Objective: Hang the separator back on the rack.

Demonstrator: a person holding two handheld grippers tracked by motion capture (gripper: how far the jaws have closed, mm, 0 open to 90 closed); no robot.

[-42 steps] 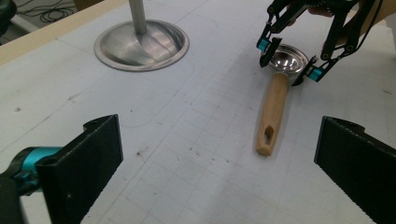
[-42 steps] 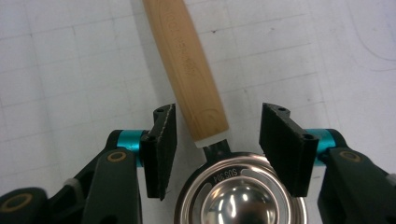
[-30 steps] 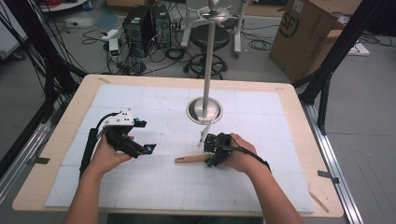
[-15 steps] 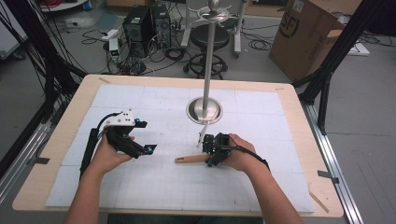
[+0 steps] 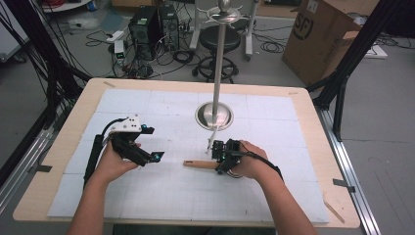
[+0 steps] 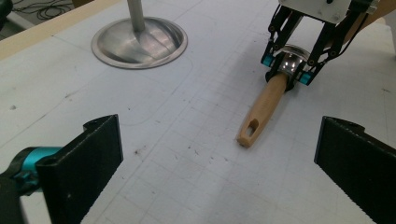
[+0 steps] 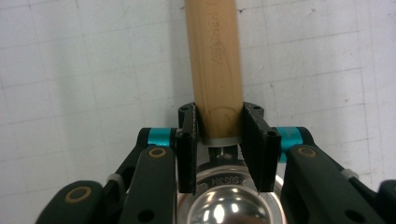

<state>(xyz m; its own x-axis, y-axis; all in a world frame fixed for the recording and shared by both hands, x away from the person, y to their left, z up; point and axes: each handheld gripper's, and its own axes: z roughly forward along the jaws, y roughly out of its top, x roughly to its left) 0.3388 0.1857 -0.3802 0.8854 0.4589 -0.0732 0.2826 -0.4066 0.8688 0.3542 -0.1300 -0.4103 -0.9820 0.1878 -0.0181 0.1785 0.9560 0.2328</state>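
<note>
The right tongs (image 5: pixel 221 157) have just closed on the wooden handle (image 7: pixel 217 70) of the ladle (image 5: pixel 201 164), at its bowl end, giving control for a lift. The ladle lies on the desk (image 5: pixel 303 147) near the stand base (image 5: pixel 214 116). The left tongs (image 5: pixel 149 143) wait wide apart and empty, well clear.

Main obstacle: the pole stand (image 5: pixel 214 115), upright near mid surface (image 5: pixel 293 196), w/ round base and tall pole rising well above. Just in front of the stand's base, the right tool (image 5: pixel 221 157) and the ladle (image 5: pixel 200 164) block the way. Left of the stand, the left tool (image 5: pixel 147 144) sits apart; bare mat btwn it and the ladle. Behind and right of the stand: open room.
</note>
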